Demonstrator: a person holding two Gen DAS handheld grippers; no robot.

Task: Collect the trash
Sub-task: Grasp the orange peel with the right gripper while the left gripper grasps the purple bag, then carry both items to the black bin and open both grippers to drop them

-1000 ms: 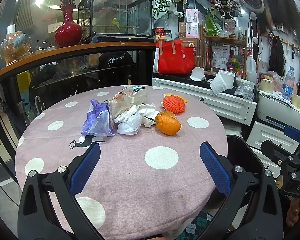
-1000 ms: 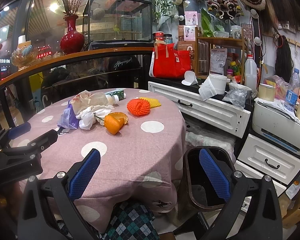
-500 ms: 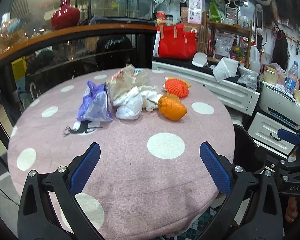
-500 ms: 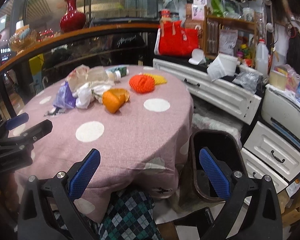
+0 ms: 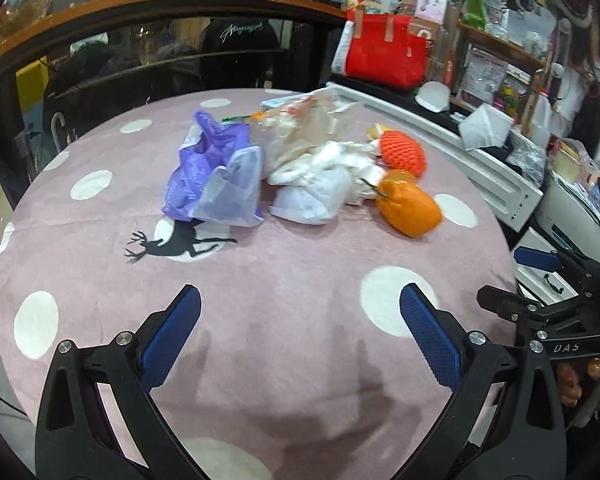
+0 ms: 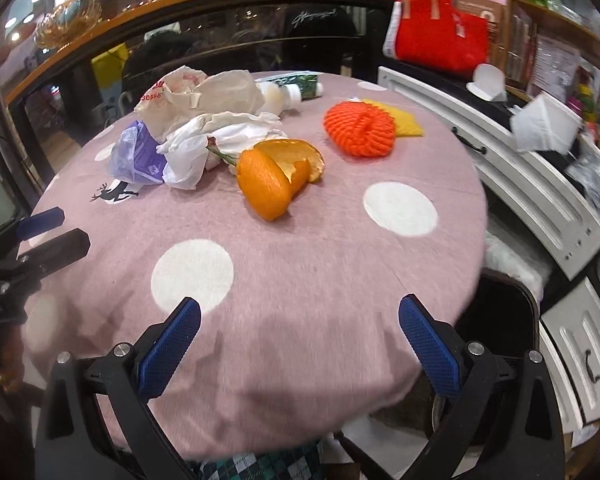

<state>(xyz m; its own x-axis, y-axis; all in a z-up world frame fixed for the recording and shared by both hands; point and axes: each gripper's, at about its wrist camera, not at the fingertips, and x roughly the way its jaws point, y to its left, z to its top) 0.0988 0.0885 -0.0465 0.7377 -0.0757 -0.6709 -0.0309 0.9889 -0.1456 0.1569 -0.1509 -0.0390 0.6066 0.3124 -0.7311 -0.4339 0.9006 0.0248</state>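
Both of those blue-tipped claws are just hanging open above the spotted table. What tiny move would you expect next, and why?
Probably the right gripper eases forward toward the orange peel. Its jaws are open and empty, and the peel is the nearest scrap ahead, lying apart from the crumpled bags. The dark bin sits just off the table's edge on that side. The left gripper, also open, faces the purple bag.

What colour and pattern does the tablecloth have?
The tablecloth is dusty pink with large white dots and a small black deer print; the left wrist view shows it best.

Crumpled bags (image 5: 220,176), orange peel (image 6: 276,180) heaped mid-table
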